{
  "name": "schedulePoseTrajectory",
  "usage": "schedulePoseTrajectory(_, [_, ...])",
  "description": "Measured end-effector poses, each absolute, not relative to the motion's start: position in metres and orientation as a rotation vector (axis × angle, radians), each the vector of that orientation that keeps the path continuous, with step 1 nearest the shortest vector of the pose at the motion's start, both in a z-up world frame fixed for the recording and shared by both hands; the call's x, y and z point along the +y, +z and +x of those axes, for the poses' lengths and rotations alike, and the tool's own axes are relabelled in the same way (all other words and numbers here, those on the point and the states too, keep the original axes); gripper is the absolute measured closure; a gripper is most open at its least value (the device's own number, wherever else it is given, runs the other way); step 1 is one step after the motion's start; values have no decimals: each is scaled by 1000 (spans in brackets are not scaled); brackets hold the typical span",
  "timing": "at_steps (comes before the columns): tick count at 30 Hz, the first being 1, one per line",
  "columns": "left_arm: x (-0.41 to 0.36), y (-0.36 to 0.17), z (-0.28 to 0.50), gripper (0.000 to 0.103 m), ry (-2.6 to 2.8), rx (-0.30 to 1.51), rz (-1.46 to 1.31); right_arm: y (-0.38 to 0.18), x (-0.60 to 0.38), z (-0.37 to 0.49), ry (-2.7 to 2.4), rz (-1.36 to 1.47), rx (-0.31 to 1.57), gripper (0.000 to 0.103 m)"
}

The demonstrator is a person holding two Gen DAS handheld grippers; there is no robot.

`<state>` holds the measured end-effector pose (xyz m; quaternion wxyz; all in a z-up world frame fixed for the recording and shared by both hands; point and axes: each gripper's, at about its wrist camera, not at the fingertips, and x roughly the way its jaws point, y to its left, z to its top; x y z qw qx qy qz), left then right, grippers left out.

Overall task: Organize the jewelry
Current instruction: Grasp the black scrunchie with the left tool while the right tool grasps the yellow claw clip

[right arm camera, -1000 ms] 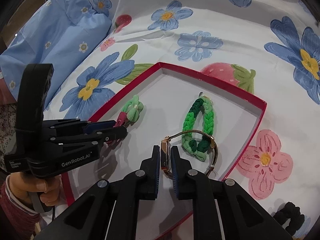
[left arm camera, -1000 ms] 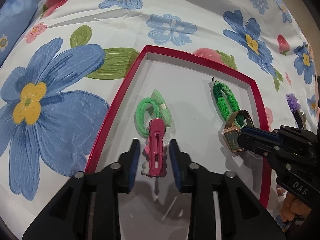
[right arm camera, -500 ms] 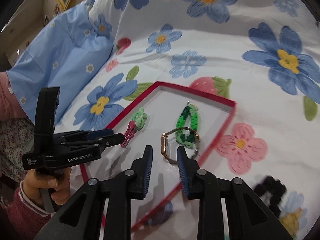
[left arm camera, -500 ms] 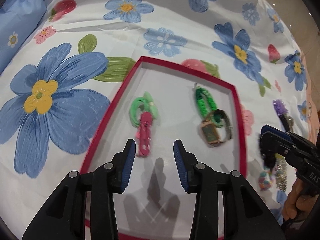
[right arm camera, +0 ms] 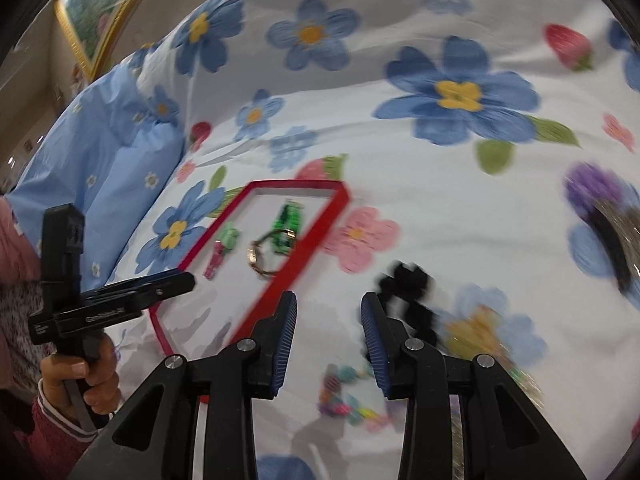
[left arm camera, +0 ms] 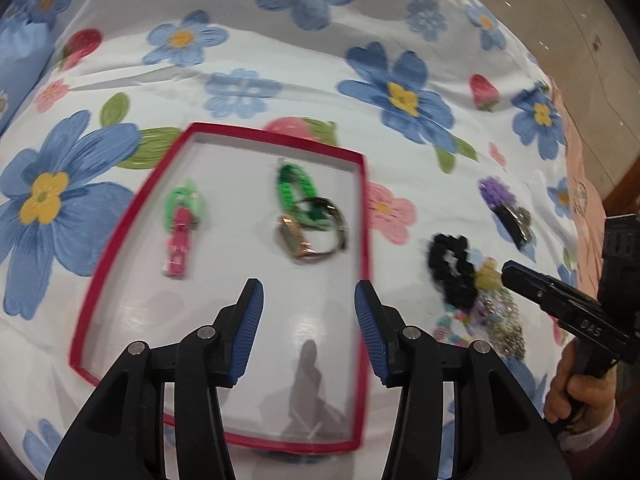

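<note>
A red-rimmed white tray (left arm camera: 120,224) (right arm camera: 280,280) lies on the flowered bedspread. In it lie a pink hair clip (left arm camera: 179,246) on a light green hair tie (left arm camera: 186,200), a green braided band (left arm camera: 294,184) and a gold watch (left arm camera: 308,236) (right arm camera: 260,258). My left gripper (left arm camera: 308,300) hangs over the tray's near half, jaws opening, nothing between them. My right gripper (right arm camera: 329,312) hovers right of the tray, jaws opening and empty. Beside it sit a black scrunchie (right arm camera: 408,296) (left arm camera: 452,268), colourful beads (right arm camera: 344,396) and a silvery chain (left arm camera: 500,320).
A purple flower hair clip (left arm camera: 500,200) (right arm camera: 600,200) lies further right on the bedspread. A light blue pillow (right arm camera: 100,152) sits at the left. A hand (right arm camera: 80,380) holds the left gripper's handle, another hand (left arm camera: 580,396) the right one's.
Both grippers let go of their items, the pink clip and the watch, which stay in the tray. Both opened and pulled back and up; the right one swung right toward the loose jewelry.
</note>
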<state>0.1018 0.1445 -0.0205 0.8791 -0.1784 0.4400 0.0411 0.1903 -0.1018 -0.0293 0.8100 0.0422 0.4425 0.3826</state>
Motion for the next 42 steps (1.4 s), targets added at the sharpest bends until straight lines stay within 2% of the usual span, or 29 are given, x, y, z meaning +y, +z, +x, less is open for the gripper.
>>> schedulePoseTrajectory(17, [63,-24,138,54,-55,971,-285,-48,-183,192,682,161,965,66])
schedulePoseTrajectory(29, [37,-41,174,54,-87,1027,-243,-60,-165,209,720,86,994,66])
schedulePoseTrajectory(32, [33,-48,184,54,-96,1044,-233,-66,-158,216,736,45,1004,59])
schedulePoseTrajectory(38, [25,-66,205,54,-111,1087,-217,-77,-149,230,765,17,1035,59])
schedulePoseTrajectory(41, [24,-73,212,55,-120,1103,-213,-81,-150,234,768,23,1042,61])
schedulePoseTrajectory(42, [23,-75,214,60,-123,1104,-206,-81,-151,234,771,32,1041,70])
